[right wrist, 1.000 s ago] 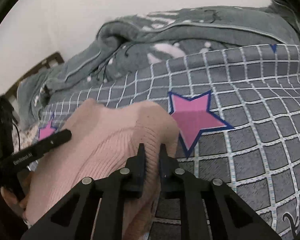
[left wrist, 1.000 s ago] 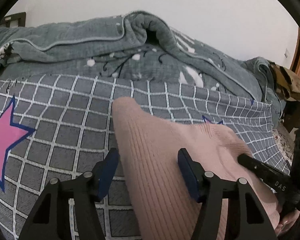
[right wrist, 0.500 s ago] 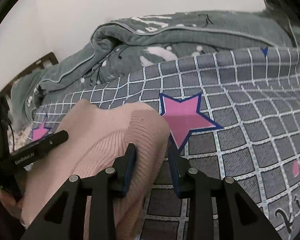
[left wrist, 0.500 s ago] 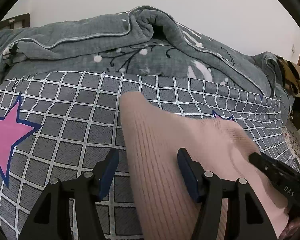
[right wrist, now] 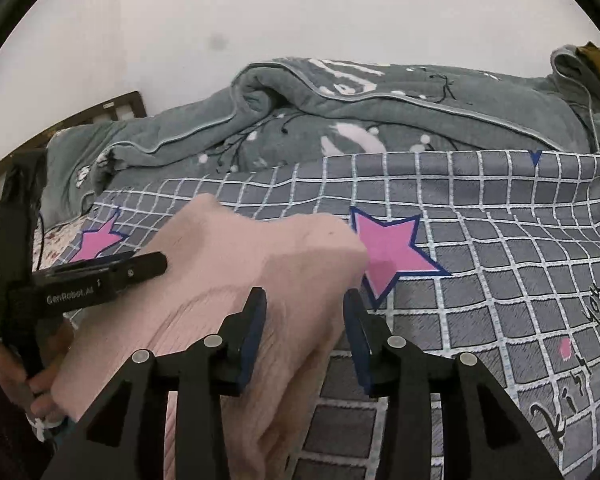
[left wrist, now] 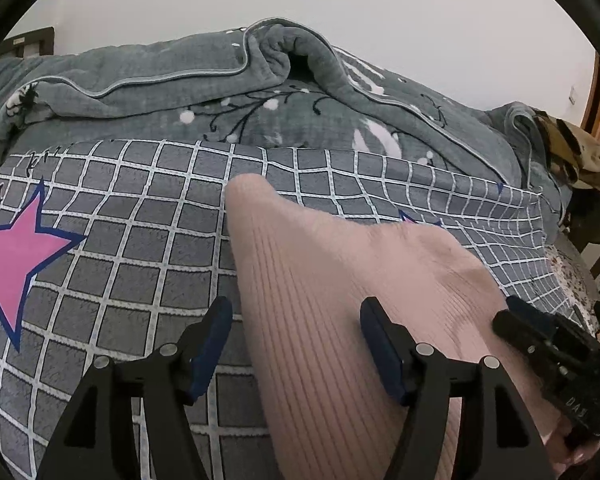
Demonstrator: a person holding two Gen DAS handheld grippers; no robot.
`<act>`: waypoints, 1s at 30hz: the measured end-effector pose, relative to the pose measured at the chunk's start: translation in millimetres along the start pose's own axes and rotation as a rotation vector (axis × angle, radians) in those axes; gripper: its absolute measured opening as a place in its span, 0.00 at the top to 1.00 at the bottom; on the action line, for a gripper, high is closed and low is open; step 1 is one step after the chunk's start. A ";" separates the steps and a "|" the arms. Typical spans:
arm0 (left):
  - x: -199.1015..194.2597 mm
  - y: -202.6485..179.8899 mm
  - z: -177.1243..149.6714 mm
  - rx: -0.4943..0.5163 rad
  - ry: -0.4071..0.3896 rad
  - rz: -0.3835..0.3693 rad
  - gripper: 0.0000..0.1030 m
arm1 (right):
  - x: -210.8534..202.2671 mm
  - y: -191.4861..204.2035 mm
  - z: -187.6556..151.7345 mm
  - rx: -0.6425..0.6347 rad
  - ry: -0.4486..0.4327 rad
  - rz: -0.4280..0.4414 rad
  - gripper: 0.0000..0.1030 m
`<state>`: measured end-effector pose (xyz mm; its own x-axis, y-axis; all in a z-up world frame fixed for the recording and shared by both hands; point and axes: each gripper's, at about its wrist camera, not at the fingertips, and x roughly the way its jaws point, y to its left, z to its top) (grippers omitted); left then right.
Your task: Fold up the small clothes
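Observation:
A pink ribbed knit garment [left wrist: 320, 300] lies folded on a grey checked blanket [left wrist: 120, 240] with pink stars. In the left wrist view my left gripper [left wrist: 296, 340] is open, its jaws standing over the garment's left edge. In the right wrist view the garment [right wrist: 260, 264] lies under my right gripper [right wrist: 304, 332], which is open with the jaws either side of the garment's right edge, holding nothing. The right gripper shows at the right of the left wrist view [left wrist: 548, 352]; the left gripper shows at the left of the right wrist view [right wrist: 100, 276].
A rumpled grey-green quilt [left wrist: 260, 92] is heaped along the far side against a white wall. A wooden headboard [right wrist: 112, 108] shows at the far left of the right wrist view. A camouflage cloth [left wrist: 572, 148] hangs at the right by a wooden door.
My right gripper was shut on the garment's edge, then opened and let it go. Both grippers have pulled back and risen slightly. The left gripper stayed open.

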<state>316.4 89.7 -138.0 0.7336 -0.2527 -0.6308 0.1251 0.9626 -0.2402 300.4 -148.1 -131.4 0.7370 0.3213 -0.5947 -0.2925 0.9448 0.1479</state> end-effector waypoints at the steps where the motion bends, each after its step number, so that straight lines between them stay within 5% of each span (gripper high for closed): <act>1: -2.1 -0.1 -1.7 0.002 -0.002 -0.002 0.36 | 0.2 1.5 -2.1 -0.014 0.004 -0.004 0.62; 12: -26.3 -13.2 -19.0 0.104 -0.047 0.009 0.30 | 4.2 -5.7 -9.5 0.015 0.001 -0.093 0.57; 30: -52.1 -10.6 -42.4 0.063 -0.040 -0.035 0.25 | -26.4 7.3 -27.1 0.040 0.021 -0.081 0.59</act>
<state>248.6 88.5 -133.8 0.7542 -0.2834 -0.5923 0.1920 0.9578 -0.2139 262.3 -151.4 -136.0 0.7444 0.2426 -0.6221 -0.2076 0.9696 0.1297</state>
